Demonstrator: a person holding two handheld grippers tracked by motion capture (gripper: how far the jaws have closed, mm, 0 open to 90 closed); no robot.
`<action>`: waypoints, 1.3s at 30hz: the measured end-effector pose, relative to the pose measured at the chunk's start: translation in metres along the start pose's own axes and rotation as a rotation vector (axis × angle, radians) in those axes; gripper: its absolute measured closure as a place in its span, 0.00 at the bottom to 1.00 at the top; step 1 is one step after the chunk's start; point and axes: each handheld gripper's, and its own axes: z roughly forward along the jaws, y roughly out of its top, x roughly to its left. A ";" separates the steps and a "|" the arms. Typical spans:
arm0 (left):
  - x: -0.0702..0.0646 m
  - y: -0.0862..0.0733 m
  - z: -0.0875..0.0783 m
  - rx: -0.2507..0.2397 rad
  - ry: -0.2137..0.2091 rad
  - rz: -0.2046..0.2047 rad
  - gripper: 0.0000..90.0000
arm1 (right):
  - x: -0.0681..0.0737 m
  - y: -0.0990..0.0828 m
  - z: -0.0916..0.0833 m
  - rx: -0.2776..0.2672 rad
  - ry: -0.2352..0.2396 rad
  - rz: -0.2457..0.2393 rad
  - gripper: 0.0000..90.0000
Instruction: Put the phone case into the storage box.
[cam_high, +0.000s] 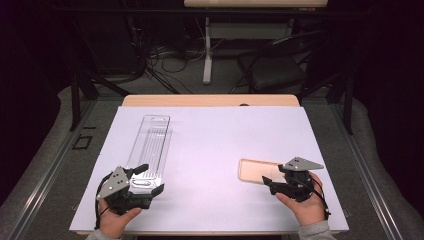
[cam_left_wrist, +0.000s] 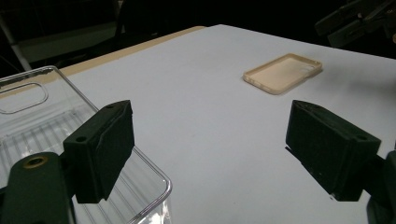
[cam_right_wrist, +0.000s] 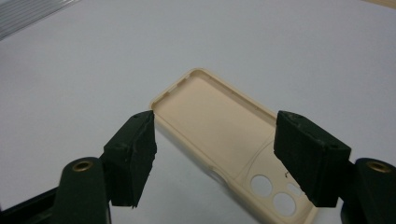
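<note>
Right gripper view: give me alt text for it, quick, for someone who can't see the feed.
The right gripper has its two black jaws open on either side of a beige phone case, near its camera-hole end. The case lies hollow side up on the white table cover.

dark room, chair (cam_high: 277, 67) and cables (cam_high: 165, 60) behind the table (cam_high: 210, 100).

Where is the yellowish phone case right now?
In the high view, the phone case lies flat on the white sheet at the table's right side. The right gripper has its jaws open around the case's near end, far from the clear tray.
</note>
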 end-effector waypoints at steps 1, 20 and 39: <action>0.000 0.000 0.000 0.001 0.000 0.000 0.17 | 0.000 0.001 0.000 0.009 -0.001 -0.002 0.34; 0.000 0.000 0.001 0.009 -0.001 0.005 0.17 | -0.015 0.017 0.009 0.130 -0.002 0.002 0.38; 0.000 0.000 0.001 0.011 -0.005 0.004 0.17 | -0.025 0.027 0.012 0.170 -0.017 0.029 0.42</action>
